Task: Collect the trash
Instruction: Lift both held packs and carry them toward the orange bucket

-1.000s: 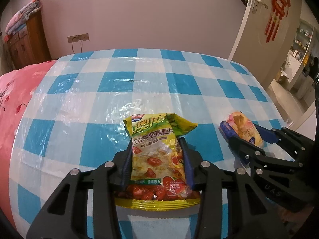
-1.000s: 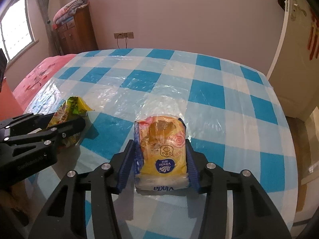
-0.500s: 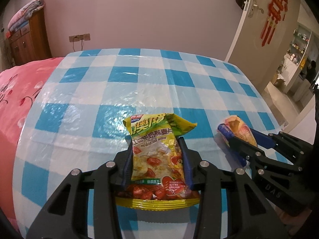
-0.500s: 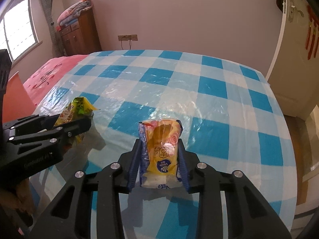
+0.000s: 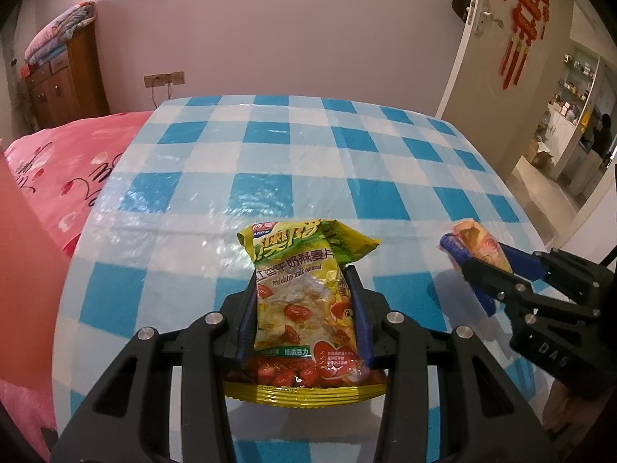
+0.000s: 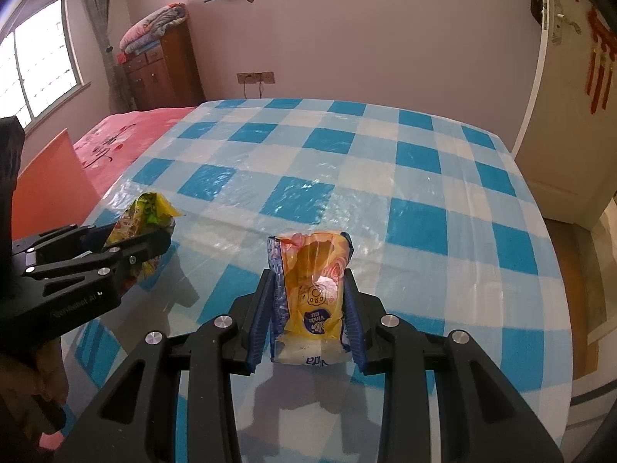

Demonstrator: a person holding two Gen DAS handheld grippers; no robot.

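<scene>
Tissue pack (image 6: 313, 293) squeezed narrower by right tool (image 6: 308, 308), left tool (image 5: 302, 301) still gripping oatmeal packet (image 5: 304, 305)

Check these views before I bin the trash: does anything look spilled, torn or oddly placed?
Nothing spilled. The oatmeal packet is crumpled at its top, in the left gripper. The tissue pack is squeezed narrow in the right gripper's jaws. The checked tablecloth beyond them shows only wrinkles and glare.

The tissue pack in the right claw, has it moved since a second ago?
Yes. The tissue pack has been pulled back from the far wall; more checkered tablecloth shows beyond it.
</scene>
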